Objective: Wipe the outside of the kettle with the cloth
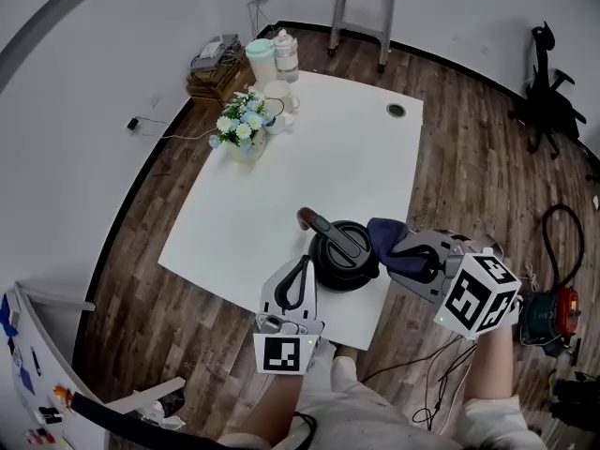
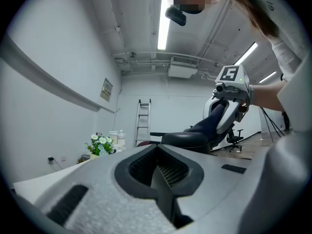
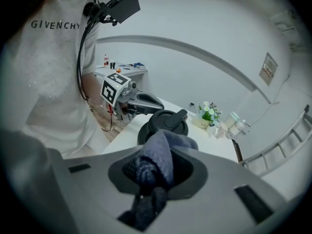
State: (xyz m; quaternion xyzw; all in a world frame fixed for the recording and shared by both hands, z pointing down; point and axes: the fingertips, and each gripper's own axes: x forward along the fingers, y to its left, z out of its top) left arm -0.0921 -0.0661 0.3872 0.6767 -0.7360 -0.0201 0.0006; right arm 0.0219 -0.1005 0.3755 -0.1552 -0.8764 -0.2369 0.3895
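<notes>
A black kettle (image 1: 342,251) stands near the front edge of the white table (image 1: 328,148), its handle lying across the lid. My right gripper (image 1: 412,251) is shut on a dark blue cloth (image 1: 386,235), which it holds against the kettle's right side. In the right gripper view the cloth (image 3: 158,160) bulges out between the jaws, with the kettle (image 3: 163,123) just beyond. My left gripper (image 1: 305,263) sits at the kettle's left side, jaws together and nothing between them. I cannot tell whether it touches the kettle. The left gripper view shows the kettle's lid (image 2: 187,139) just ahead.
A vase of flowers (image 1: 242,129), a mug and some jars (image 1: 272,64) stand at the table's far left corner. A cable hole (image 1: 397,110) sits at the far right. A ladder (image 1: 361,7), an office chair (image 1: 544,92) and a red machine (image 1: 553,312) stand on the floor.
</notes>
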